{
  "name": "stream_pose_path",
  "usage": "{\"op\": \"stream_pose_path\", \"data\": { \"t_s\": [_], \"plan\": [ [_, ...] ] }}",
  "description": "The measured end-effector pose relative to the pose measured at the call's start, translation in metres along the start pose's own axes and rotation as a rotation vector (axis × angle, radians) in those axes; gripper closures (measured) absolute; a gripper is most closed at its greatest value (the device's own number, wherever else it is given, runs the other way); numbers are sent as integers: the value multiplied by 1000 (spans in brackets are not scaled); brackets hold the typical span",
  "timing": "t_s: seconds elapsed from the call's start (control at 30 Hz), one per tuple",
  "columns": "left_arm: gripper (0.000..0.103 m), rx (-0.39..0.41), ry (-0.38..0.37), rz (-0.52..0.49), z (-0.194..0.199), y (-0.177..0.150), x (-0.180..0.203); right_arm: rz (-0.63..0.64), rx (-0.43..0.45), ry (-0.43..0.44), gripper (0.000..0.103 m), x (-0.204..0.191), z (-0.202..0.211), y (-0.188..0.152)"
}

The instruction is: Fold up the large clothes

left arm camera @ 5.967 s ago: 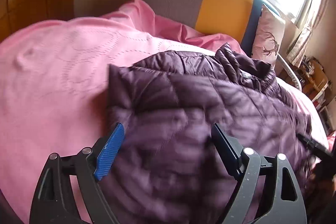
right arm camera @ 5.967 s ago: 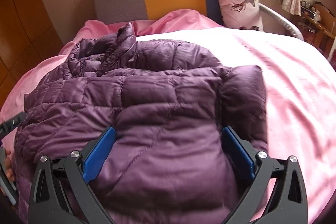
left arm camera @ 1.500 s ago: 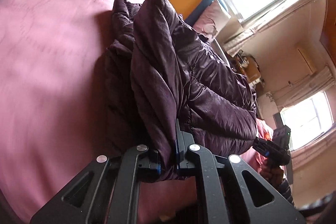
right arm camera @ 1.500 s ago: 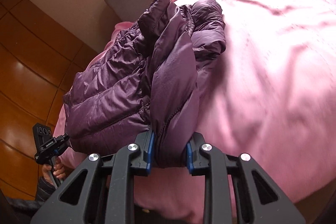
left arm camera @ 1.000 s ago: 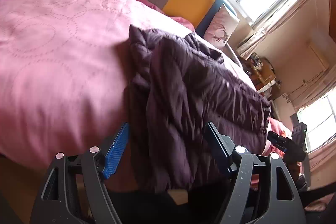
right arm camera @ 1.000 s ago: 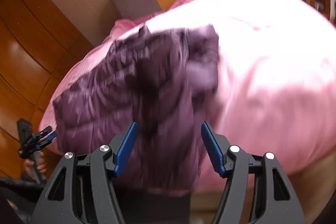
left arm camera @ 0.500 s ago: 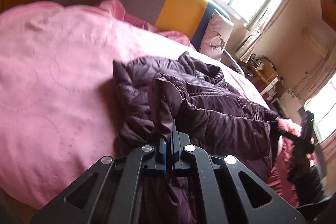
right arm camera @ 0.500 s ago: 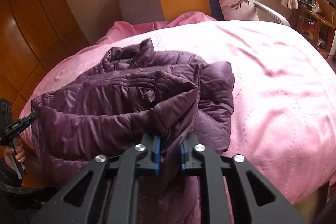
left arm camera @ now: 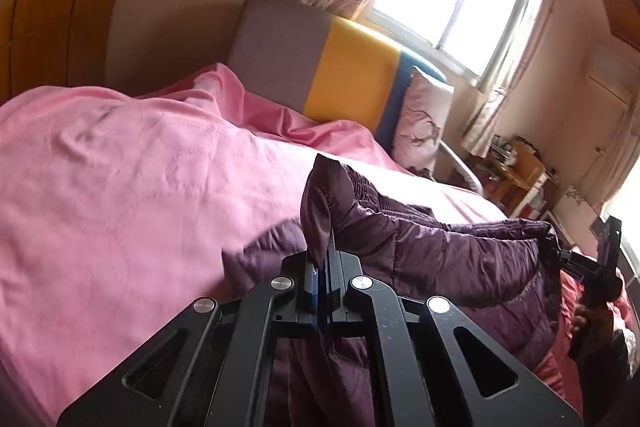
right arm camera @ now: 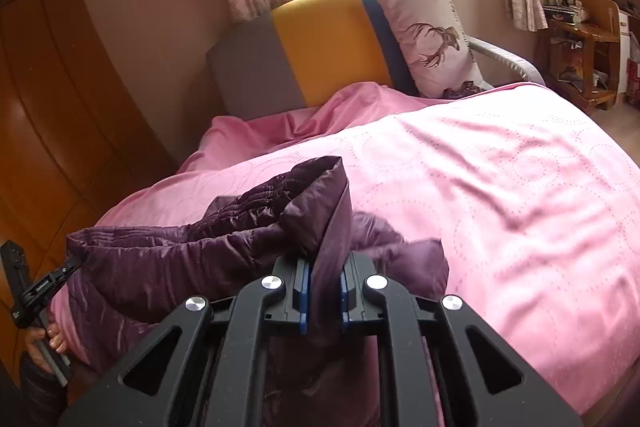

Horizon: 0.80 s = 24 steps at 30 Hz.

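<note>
A dark purple quilted puffer jacket [left arm camera: 440, 251] hangs between my two grippers above the near edge of a pink bed. My left gripper [left arm camera: 322, 267] is shut on one corner of the jacket, which sticks up past the pads. My right gripper [right arm camera: 324, 281] is shut on the other corner of the jacket [right arm camera: 208, 255]. The jacket's top edge is stretched between them and its lower part droops over the bed's edge. The right gripper shows at the far right of the left wrist view [left arm camera: 596, 267]; the left gripper shows at the far left of the right wrist view [right arm camera: 32, 291].
A pink quilted bedspread [right arm camera: 500, 179] covers the bed, bunched up near the grey, yellow and blue headboard [right arm camera: 320, 35]. A deer-print pillow [right arm camera: 432, 35] leans on the headboard. A wooden wardrobe [right arm camera: 48, 131] stands left, a cluttered wooden desk [right arm camera: 580, 39] right.
Both grippers have lifted the jacket's edge off the bed and pulled it nearer; more bare bedspread shows behind it than half a second ago.
</note>
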<state>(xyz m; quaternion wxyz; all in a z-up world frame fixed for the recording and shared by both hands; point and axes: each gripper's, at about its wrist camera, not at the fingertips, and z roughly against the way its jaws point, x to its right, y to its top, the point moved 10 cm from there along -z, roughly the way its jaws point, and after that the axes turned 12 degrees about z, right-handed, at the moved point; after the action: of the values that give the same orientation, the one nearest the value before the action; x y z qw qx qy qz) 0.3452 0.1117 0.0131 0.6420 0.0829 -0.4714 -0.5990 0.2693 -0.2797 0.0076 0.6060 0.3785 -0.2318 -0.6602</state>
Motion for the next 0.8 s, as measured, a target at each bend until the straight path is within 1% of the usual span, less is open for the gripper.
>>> {"op": "stream_pose_path", "data": {
  "t_s": [0.03,0.1,0.2,0.27,0.4,0.53,0.63,0.8],
  "plan": [
    [102,3,13,-4,-9,4,-1,-8,-2,-9,93,2,-6,4],
    [102,-17,43,8,-35,12,-6,-8,-8,-48,93,6,-24,12],
    [102,-44,91,12,-69,15,-15,9,-22,-108,93,13,-49,21],
    [102,-61,119,22,-87,14,-21,27,-40,-150,93,20,-67,20],
    [102,-109,188,14,-124,3,-36,26,-94,-205,93,38,-104,6],
    [102,-145,242,-6,-147,-15,-48,19,-153,-247,89,52,-135,-16],
    [102,-172,274,-20,-161,-30,-56,30,-188,-268,86,57,-155,-30],
    [102,-174,297,-13,-171,-41,-67,33,-224,-286,83,63,-177,-45]
  ]
}}
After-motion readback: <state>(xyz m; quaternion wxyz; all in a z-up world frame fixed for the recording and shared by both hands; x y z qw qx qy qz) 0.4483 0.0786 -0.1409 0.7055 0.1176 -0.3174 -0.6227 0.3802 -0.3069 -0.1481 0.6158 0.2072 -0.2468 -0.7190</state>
